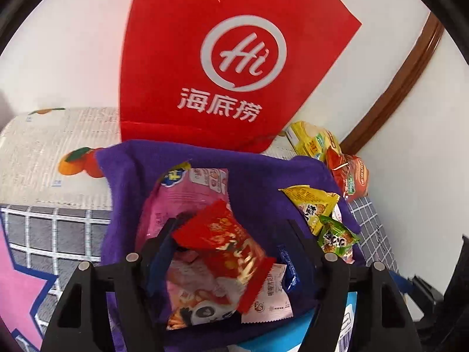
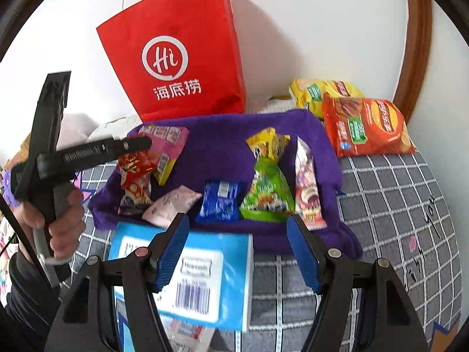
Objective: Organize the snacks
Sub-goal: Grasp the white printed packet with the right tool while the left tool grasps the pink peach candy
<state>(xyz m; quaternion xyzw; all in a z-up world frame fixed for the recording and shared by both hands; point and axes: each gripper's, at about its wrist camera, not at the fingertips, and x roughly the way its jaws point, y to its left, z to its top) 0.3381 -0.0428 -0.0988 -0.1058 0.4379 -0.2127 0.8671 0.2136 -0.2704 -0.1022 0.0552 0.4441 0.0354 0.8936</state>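
Note:
A purple cloth tray (image 2: 222, 146) lies on the grid-patterned surface and holds several snack packs. My left gripper (image 1: 231, 234) stands open over its left part, with a small red snack packet (image 1: 225, 252) loose between the fingers; the same packet (image 2: 136, 167) shows under the left gripper (image 2: 137, 143) in the right wrist view. Below it lie a pink pack (image 1: 187, 199) and a panda pack (image 1: 199, 308). My right gripper (image 2: 237, 234) is open and empty at the tray's near edge, facing a blue packet (image 2: 221, 201) and a green packet (image 2: 266, 190).
A red paper bag (image 2: 176, 52) stands behind the tray against the white wall. Yellow (image 2: 319, 91) and orange chip bags (image 2: 366, 129) lie at the back right. A blue box (image 2: 205, 278) with a barcode sits under the right gripper's left finger.

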